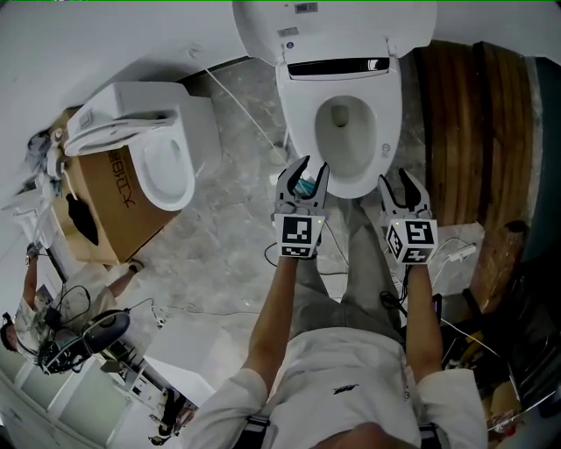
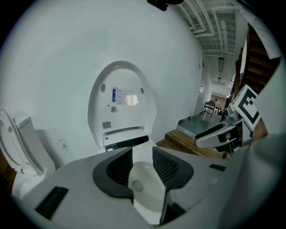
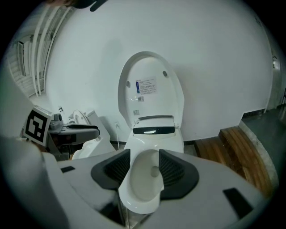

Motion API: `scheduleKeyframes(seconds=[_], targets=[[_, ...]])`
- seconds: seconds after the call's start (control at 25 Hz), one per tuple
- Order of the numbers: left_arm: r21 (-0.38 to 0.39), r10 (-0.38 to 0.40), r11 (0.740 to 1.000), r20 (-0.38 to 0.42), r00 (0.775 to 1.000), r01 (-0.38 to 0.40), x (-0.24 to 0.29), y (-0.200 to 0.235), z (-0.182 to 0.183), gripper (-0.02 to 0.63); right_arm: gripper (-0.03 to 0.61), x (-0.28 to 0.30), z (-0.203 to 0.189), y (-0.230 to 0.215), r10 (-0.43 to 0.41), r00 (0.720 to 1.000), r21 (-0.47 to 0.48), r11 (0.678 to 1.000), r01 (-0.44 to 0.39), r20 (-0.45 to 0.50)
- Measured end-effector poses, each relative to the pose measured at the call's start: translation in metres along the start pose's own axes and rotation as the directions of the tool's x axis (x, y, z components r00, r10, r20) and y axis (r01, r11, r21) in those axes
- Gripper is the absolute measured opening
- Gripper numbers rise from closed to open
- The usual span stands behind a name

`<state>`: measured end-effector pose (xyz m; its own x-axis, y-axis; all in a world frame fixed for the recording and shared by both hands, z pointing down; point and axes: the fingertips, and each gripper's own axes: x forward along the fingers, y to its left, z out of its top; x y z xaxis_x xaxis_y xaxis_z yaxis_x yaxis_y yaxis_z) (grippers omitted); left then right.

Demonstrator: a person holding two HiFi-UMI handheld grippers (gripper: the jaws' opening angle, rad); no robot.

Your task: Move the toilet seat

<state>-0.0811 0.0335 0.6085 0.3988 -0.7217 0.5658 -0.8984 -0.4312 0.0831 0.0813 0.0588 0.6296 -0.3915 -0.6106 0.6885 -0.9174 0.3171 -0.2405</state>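
The toilet (image 1: 289,92) stands against the white wall. Its lid (image 1: 333,22) is raised and leans back on the wall, showing printed labels on its underside. The toilet seat (image 1: 298,123) lies down flat on the bowl, with a dark strip (image 1: 337,66) across the toilet just behind it.

Both tools hang at the toilet's front edge and point down at it. The left tool (image 1: 305,171) is at the front-left of the rim, its jaws a little apart and gripping nothing; in its own view the bowl shows through the gap. The right tool (image 1: 396,180) is at the front-right, its jaws likewise parted and empty. From above both tips overlap the rim, but neither seems to touch the seat, though the angle makes that hard to judge.

The person's legs (image 1: 346,272) stand just in front of the toilet. Left of the toilet sits a second toilet (image 1: 162,153) with its lid up, and a cardboard box (image 1: 110,210) lies just beyond that. Right of the toilet is a wooden platform (image 1: 473,131). A white cable (image 1: 241,101) crosses the marbled floor (image 1: 228,237) on the toilet's left.
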Motion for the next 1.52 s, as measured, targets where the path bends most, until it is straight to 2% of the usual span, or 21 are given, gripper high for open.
scheduleKeyframes(seconds=[0.64, 0.8, 1.04, 1.32, 1.52], targets=[[-0.057, 0.014, 0.998, -0.102, 0.995, -0.02, 0.038, -0.001, -0.085, 0.156, 0.219, 0.052, -0.08, -0.016, 0.013, 0.993, 0.022, 1.0, -0.01, -0.117], [-0.084, 0.015, 0.996, -0.143, 0.99, -0.027, 0.045, 0.001, -0.113, 0.156, 0.221, 0.065, -0.108, -0.023, 0.001, 0.987, 0.048, 0.999, 0.007, -0.158], [-0.085, 0.018, 0.996, -0.209, 0.978, -0.036, 0.056, -0.001, -0.156, 0.158, 0.223, 0.078, -0.148, -0.033, 0.005, 0.976, 0.072, 0.997, 0.01, -0.217], [-0.143, 0.017, 0.988, -0.264, 0.964, -0.057, 0.068, -0.001, -0.197, 0.184, 0.243, 0.088, -0.182, -0.045, -0.003, 0.966, 0.065, 0.998, 0.021, -0.259], [-0.181, 0.031, 0.98, -0.302, 0.953, -0.089, 0.072, -0.001, -0.222, 0.235, 0.282, 0.094, -0.205, -0.053, -0.022, 0.958, 0.089, 0.995, 0.049, -0.285]])
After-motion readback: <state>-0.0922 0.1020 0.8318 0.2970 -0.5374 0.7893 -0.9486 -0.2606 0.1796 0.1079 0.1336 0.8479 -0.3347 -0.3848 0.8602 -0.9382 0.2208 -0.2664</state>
